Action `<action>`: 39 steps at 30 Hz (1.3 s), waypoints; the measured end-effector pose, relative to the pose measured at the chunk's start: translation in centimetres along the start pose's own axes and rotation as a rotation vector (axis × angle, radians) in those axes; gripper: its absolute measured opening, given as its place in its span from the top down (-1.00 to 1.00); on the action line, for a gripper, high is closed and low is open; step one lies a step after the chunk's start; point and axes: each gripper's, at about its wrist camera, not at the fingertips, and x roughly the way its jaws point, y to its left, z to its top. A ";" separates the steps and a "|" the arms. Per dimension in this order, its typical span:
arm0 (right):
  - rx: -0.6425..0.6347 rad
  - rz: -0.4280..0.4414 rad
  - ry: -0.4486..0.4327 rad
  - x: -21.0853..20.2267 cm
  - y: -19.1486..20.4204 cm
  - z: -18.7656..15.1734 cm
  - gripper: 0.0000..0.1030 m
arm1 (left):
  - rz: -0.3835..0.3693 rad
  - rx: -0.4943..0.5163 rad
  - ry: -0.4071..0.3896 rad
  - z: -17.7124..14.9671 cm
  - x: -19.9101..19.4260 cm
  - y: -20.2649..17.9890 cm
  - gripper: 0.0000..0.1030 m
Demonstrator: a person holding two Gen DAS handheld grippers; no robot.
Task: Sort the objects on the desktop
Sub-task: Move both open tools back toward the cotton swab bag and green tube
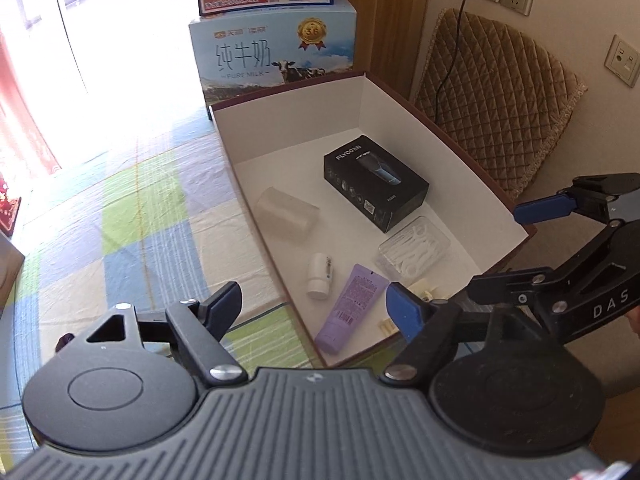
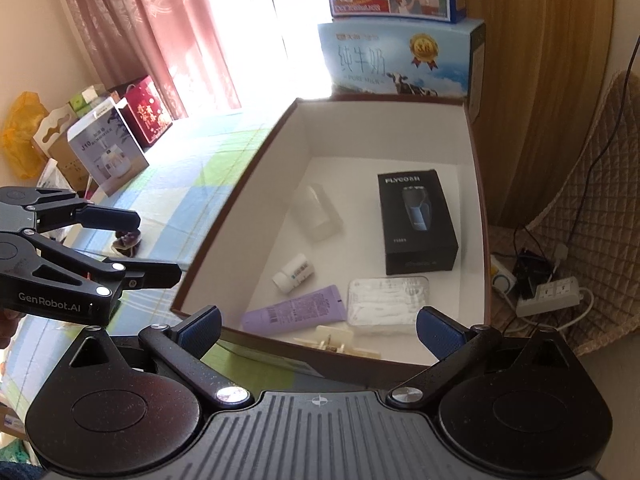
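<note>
A shallow box, white inside and brown outside, lies on the checked cloth. In it are a black shaver box, a translucent white case, a small white bottle, a purple tube, a clear box of floss picks and a cream clip. My left gripper hangs open above the box's near left corner, holding nothing. My right gripper stands open over the near edge, also holding nothing.
A milk carton with a picture box on top stands behind the box. A quilted cushion leans on the wall at the right, with a power strip and cables below. Cartons and bags line the left wall. A small dark thing lies on the cloth.
</note>
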 end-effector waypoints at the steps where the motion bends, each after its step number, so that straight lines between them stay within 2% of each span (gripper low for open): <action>1: -0.003 0.001 -0.006 -0.2 0.3 -0.1 -0.96 | 0.006 -0.003 -0.004 -0.2 -0.3 0.1 -0.49; 9: -0.031 0.004 -0.024 -0.9 3.7 -1.5 -0.96 | 0.033 -0.052 -0.014 -3.3 -3.3 1.7 -0.54; 19: -0.048 0.012 -0.034 -0.8 7.6 -3.6 -0.96 | 0.094 -0.136 0.006 -8.6 -6.7 4.9 -0.55; 30: -0.060 0.087 0.011 0.9 11.9 -5.2 -0.96 | 0.160 -0.246 0.047 -13.9 -9.4 8.8 -0.56; 39: -0.129 0.172 0.060 3.1 16.7 -5.9 -0.96 | 0.207 -0.310 0.077 -17.3 -10.9 11.7 -0.57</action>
